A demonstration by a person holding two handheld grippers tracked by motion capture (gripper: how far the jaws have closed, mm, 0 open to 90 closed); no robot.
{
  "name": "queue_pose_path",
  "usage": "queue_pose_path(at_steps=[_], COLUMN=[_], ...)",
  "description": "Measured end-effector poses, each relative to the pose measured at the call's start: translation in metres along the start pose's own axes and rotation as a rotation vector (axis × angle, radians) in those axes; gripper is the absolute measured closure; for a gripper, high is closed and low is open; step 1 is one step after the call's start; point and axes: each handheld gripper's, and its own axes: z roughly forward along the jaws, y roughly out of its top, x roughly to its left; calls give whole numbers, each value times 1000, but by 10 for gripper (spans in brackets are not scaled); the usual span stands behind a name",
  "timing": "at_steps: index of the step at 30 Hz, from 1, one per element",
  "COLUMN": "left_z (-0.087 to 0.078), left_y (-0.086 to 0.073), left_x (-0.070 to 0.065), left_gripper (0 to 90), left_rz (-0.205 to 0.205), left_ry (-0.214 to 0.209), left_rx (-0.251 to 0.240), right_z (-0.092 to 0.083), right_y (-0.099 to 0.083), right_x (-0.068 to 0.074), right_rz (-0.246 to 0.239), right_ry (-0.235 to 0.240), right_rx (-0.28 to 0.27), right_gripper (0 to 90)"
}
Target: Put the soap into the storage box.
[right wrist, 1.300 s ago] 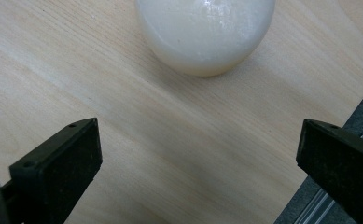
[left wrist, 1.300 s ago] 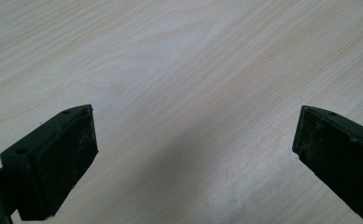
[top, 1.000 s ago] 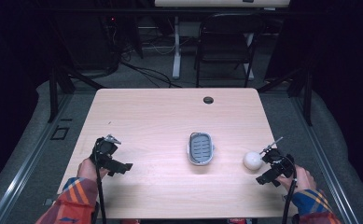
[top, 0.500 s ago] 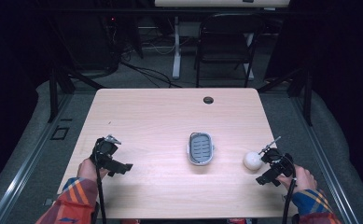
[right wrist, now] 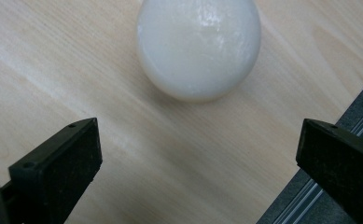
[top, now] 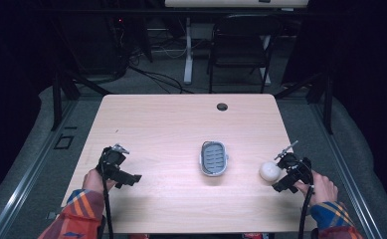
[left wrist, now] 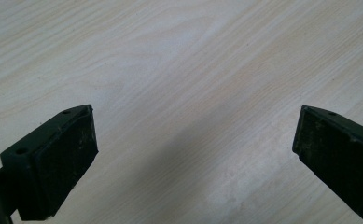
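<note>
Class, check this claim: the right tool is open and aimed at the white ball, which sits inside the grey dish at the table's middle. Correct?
Not quite. The white ball lies on the bare table, apart from the grey dish, as the high view shows. The right tool is indeed open and aimed at the ball.

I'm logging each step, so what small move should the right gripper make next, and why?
Probably ease the right gripper forward until its jaws stand on either side of the white ball, then close. Its jaws are wide open and the ball lies just ahead of them on the table, untouched. The grey dish sits nearby at the table's middle, a likely place for it.
</note>
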Motion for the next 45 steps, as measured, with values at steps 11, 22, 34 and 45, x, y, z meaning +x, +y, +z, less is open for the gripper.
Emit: queue_pose_path(at_steps=[11,22,34,45], left_z=[1,2,4,4], left_y=[0,2,3,3], left_x=[0,0,0,0], left_gripper=[0,0,0,0], left_rz=[1,1,-2,-2], left_ry=[1,-2,-3,-2], left_rx=[0,5,6,6], right_z=[3,10,16,26], right_y=[11,21,41,57], right_x=[-2,-4,-9,-9], right_rz=[43,67,-22,-49], right_ry=[63,92,94,98], right_rx=[2,-23,87,132], right_gripper=[0,0,0,0])
